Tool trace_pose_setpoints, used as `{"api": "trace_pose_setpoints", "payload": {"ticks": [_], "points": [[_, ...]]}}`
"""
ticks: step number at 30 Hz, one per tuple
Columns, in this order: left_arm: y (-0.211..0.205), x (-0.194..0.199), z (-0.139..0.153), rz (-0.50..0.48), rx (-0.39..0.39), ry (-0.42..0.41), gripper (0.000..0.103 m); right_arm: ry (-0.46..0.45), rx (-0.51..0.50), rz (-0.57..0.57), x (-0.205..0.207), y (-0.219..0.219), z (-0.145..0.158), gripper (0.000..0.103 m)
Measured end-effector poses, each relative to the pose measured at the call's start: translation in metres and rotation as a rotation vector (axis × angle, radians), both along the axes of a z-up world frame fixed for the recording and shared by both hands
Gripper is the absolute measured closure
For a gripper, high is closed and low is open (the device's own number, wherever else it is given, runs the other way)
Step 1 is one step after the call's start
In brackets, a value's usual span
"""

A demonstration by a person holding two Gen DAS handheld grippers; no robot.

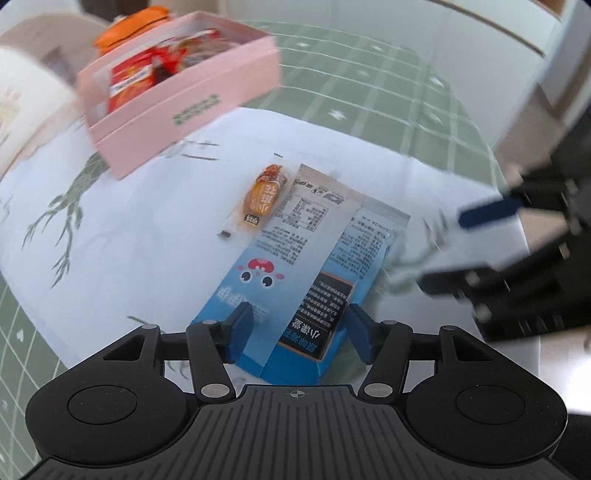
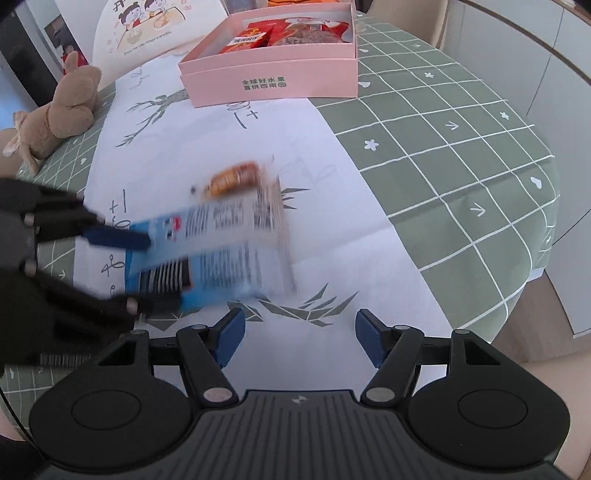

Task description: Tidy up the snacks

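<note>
A blue and white snack packet point(image 1: 314, 254) lies on the white paper sheet, its near end between the open fingers of my left gripper point(image 1: 299, 334); whether the pads touch it I cannot tell. It is blurred in the right wrist view point(image 2: 214, 251), where the left gripper point(image 2: 122, 266) straddles its left end. A small orange snack packet point(image 1: 260, 195) lies just beyond it point(image 2: 234, 177). The pink box point(image 1: 177, 85) holds red snack packets point(image 2: 288, 33) at the far side. My right gripper point(image 2: 299, 338) is open and empty, above the paper near the table's front.
A green checked tablecloth point(image 2: 443, 147) covers the round table under the white printed sheet point(image 2: 221, 140). A brown plush toy point(image 2: 62, 107) sits at the left. An orange bag point(image 1: 129, 26) stands behind the box. The right gripper shows at the left view's right edge point(image 1: 458, 251).
</note>
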State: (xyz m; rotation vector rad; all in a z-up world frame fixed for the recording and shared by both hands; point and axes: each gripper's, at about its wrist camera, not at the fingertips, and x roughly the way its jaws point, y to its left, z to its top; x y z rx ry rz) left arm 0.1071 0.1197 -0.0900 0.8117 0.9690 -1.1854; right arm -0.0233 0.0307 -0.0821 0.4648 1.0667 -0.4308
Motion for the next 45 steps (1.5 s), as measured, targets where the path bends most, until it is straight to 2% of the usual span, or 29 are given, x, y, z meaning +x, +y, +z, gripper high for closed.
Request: {"api": "trace_pose_setpoints", "payload": {"ticks": [5,9,13,18,21,24,31,33,35,40,43,45], "points": [[0.003,0.027,0.001,0.127,-0.032,0.033,0.041,-0.033,-0.019,-0.021,0.003,-0.008,0.006,0.036],[0.004,0.032,0.003,0.124,-0.037,0.064,0.044,-0.079,-0.033,-0.03,0.021,-0.022,0.014,0.036],[0.007,0.032,0.001,0.153,-0.012,0.077,0.043,-0.126,-0.045,0.008,0.06,-0.033,0.02,0.036],[0.01,0.038,0.002,0.228,0.001,0.116,0.042,-0.141,-0.048,0.08,0.124,-0.037,0.013,0.036],[0.012,0.039,0.003,0.248,0.004,0.121,0.041,-0.122,-0.083,0.144,0.157,-0.032,0.003,0.036],[0.013,0.039,0.003,0.254,0.005,0.123,0.041,-0.084,-0.109,0.179,0.171,-0.032,-0.007,0.036],[0.007,0.04,0.004,0.25,0.006,0.124,0.04,-0.093,-0.085,0.115,0.146,-0.056,-0.011,0.035],[0.006,0.041,0.006,0.253,0.002,0.138,0.044,-0.086,-0.092,0.099,0.139,-0.06,-0.012,0.035],[0.005,0.044,0.01,0.264,-0.016,0.149,0.047,-0.087,-0.088,0.074,0.128,-0.066,-0.012,0.035],[-0.003,0.053,0.015,0.267,-0.045,0.168,0.047,-0.081,-0.099,0.02,0.103,-0.078,-0.012,0.034],[-0.008,0.057,0.022,0.264,-0.108,0.186,0.047,-0.071,-0.104,-0.013,0.09,-0.085,-0.013,0.03],[-0.016,0.061,0.024,0.261,-0.121,0.189,0.047,-0.071,-0.102,-0.035,0.08,-0.089,-0.014,0.027]]}}
